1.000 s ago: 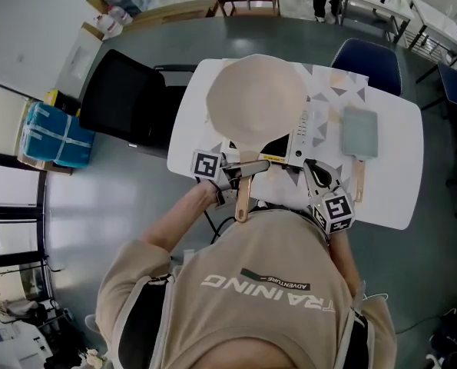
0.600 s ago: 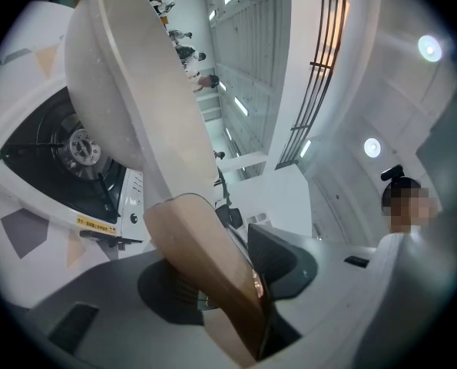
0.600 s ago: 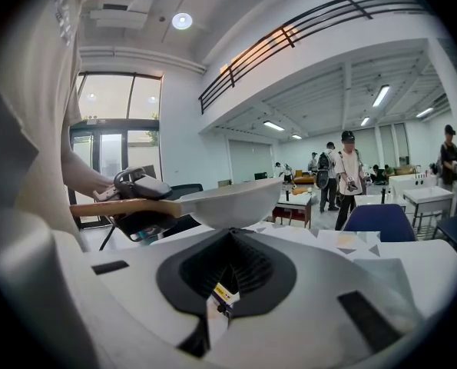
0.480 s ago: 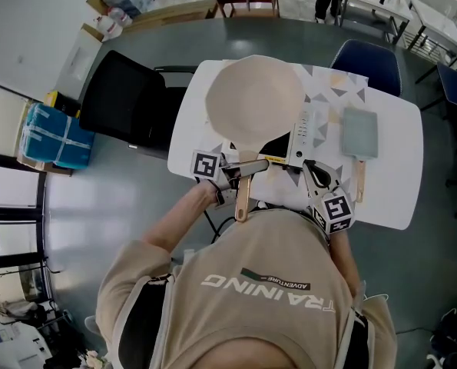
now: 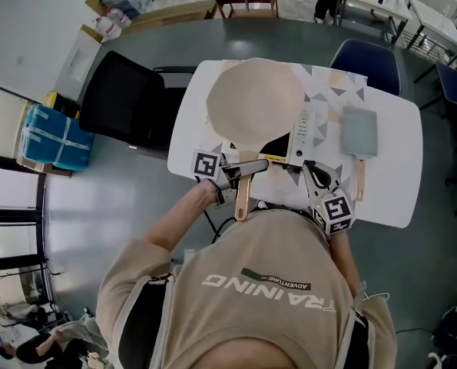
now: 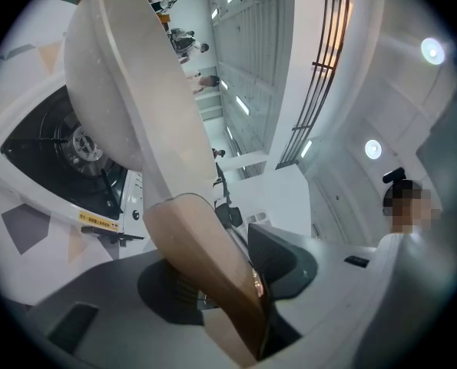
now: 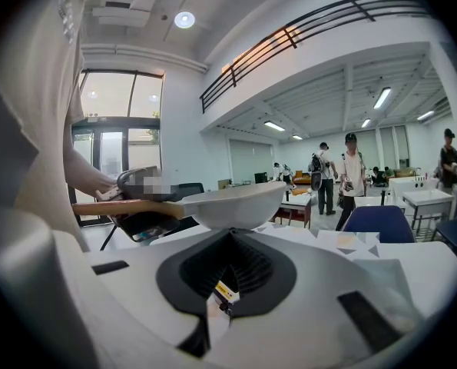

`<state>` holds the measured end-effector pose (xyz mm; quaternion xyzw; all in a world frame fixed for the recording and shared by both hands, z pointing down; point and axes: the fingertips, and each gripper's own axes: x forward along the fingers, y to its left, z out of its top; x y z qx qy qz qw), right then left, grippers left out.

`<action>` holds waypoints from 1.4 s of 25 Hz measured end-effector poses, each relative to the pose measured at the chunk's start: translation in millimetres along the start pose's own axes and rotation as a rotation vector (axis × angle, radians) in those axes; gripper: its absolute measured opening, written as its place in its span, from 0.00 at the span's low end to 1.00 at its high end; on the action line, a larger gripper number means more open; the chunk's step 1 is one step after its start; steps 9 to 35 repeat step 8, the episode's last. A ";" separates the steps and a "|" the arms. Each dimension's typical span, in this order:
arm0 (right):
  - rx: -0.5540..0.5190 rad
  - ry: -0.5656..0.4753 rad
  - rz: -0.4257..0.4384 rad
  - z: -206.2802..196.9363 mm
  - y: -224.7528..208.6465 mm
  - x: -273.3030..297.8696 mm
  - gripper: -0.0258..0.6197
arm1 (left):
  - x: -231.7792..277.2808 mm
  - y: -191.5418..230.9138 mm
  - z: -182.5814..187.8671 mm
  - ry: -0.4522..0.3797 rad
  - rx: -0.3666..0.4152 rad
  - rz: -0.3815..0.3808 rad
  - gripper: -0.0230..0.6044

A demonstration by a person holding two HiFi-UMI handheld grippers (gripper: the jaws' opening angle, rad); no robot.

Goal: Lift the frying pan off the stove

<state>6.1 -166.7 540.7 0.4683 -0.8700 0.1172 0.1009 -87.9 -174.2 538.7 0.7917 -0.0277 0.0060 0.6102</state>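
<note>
A cream frying pan (image 5: pixel 255 98) hangs tilted above the white gas stove (image 5: pixel 288 151), clear of the burner (image 6: pixel 74 144). My left gripper (image 5: pixel 234 174) is shut on the pan's wooden handle (image 5: pixel 243 194); in the left gripper view the handle (image 6: pixel 205 267) runs between the jaws up to the pan's bowl (image 6: pixel 128 91). My right gripper (image 5: pixel 315 174) sits at the stove's front edge, shut on that edge. In the right gripper view a white strip with a yellow label is pinched between the pads (image 7: pixel 247 271), and the pan (image 7: pixel 232 202) floats beyond.
The stove stands on a white table (image 5: pixel 389 183) with a grey triangle pattern. A grey-green rectangular board (image 5: pixel 360 131) lies right of the stove. A black chair (image 5: pixel 128 98) stands at the table's left, a blue chair (image 5: pixel 366 60) behind it. People stand far off (image 7: pixel 351 167).
The pan and both grippers have stayed still. A person has come into view at the head view's lower left corner.
</note>
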 end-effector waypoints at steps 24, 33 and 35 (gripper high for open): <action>-0.001 -0.001 0.009 -1.6 5.1 -6.0 0.03 | -1.7 1.0 -8.2 0.004 -0.003 0.005 0.32; -0.001 -0.001 0.009 -1.6 5.1 -6.0 0.03 | -1.7 1.0 -8.2 0.004 -0.003 0.005 0.32; -0.001 -0.001 0.009 -1.6 5.1 -6.0 0.03 | -1.7 1.0 -8.2 0.004 -0.003 0.005 0.32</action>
